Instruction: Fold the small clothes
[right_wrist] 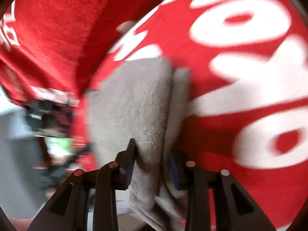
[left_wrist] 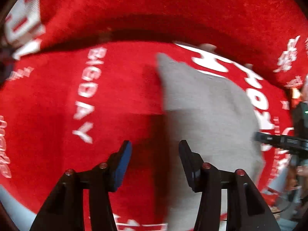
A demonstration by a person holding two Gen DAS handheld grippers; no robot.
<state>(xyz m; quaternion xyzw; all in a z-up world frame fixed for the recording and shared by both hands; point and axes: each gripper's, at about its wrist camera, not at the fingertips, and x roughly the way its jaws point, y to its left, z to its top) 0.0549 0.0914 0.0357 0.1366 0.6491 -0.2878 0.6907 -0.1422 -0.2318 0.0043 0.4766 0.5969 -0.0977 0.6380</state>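
A small grey garment [left_wrist: 207, 115] lies on a red cloth with white lettering [left_wrist: 57, 96]. My left gripper [left_wrist: 155, 144] hovers over the garment's left edge, open, with nothing between its fingers; the blue-padded left finger [left_wrist: 123, 161] is over the red cloth and the right finger over grey fabric. In the right wrist view the grey garment [right_wrist: 134, 96] runs away from me in a folded strip, and my right gripper [right_wrist: 152, 154] is shut on its near end, with layers of fabric bunched between the jaws. The right finger is mostly hidden by the cloth.
Red cloth [right_wrist: 211, 134] with big white letters covers the surface, and a raised red fold [left_wrist: 173, 9] runs along the far side. A black device [left_wrist: 284, 140] juts in at the right edge. Blurred dark gear [right_wrist: 42, 115] and pale floor lie at the left.
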